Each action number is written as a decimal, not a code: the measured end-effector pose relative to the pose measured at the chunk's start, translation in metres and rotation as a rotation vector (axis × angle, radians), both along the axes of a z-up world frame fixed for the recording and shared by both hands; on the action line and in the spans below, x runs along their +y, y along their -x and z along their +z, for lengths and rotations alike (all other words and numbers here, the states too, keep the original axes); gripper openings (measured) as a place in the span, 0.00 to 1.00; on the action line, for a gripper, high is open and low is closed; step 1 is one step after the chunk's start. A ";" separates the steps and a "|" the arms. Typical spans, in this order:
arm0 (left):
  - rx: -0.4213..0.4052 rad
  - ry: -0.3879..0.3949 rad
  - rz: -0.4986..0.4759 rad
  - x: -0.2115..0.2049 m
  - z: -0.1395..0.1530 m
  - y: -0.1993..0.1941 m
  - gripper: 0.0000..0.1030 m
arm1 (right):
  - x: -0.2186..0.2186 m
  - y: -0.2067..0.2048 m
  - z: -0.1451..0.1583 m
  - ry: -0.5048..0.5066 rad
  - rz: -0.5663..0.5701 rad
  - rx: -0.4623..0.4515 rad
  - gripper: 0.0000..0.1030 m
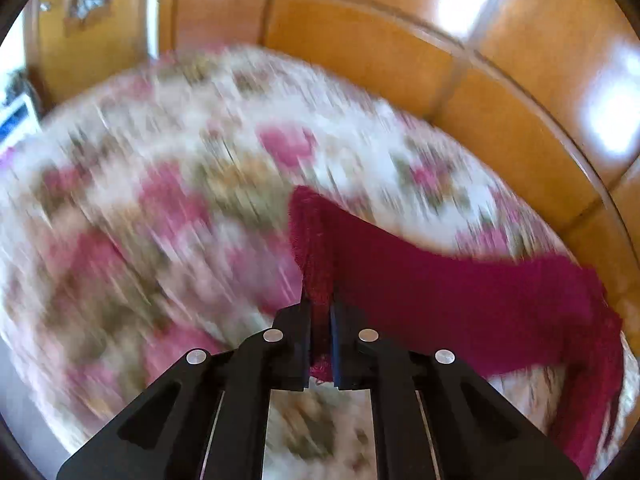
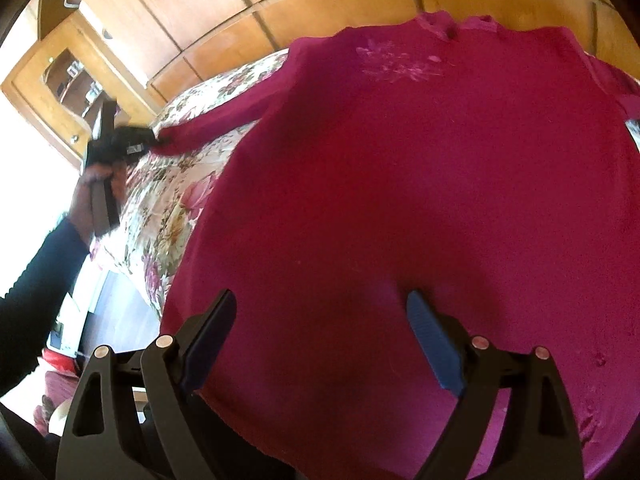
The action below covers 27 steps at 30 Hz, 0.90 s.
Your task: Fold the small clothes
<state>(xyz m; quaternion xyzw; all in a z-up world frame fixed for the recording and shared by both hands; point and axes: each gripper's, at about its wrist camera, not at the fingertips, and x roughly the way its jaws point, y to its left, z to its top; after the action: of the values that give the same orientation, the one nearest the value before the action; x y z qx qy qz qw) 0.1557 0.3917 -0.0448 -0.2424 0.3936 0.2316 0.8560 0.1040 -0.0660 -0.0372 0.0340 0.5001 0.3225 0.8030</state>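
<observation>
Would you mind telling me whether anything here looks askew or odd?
Nothing looks damaged. The sweater lies spread on the floral bedspread, but its sleeve is pulled out sideways, pinched in the left gripper. The right gripper is open over the body. The left view is motion-blurred.

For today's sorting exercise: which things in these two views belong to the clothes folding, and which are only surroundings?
Part of the job:
magenta sweater
sleeve, clamped in the left claw
right claw, open over the sweater's body

Just surroundings:
floral bedspread
wooden wall panels
wooden cabinet
</observation>
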 end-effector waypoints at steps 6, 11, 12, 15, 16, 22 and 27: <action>-0.024 -0.141 0.141 0.059 0.044 -0.020 0.05 | 0.034 0.010 -0.007 0.109 0.090 -0.057 0.87; 0.166 -0.236 0.130 0.057 0.010 -0.052 0.06 | 0.057 0.020 -0.017 0.229 0.119 -0.154 0.94; 0.192 -0.201 0.136 0.059 0.000 -0.053 0.07 | 0.058 0.022 -0.018 0.238 0.123 -0.163 0.94; 0.190 -0.108 0.173 0.059 -0.020 -0.038 0.18 | 0.057 0.021 -0.016 0.236 0.125 -0.162 0.94; 0.181 -0.087 0.177 0.058 -0.020 -0.033 0.36 | 0.057 0.019 -0.016 0.231 0.127 -0.158 0.94; -0.057 0.081 0.023 0.009 0.006 0.031 0.55 | 0.026 0.005 0.004 0.159 0.075 -0.130 0.92; -0.160 0.241 -0.359 -0.084 0.011 0.069 0.55 | -0.065 -0.022 0.022 0.105 -0.211 -0.107 0.88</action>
<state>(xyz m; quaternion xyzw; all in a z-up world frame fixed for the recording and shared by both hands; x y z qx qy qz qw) 0.0872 0.3081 -0.0334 -0.2865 0.3860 0.0070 0.8769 0.1262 -0.1305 -0.0151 0.0272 0.4665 0.2108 0.8586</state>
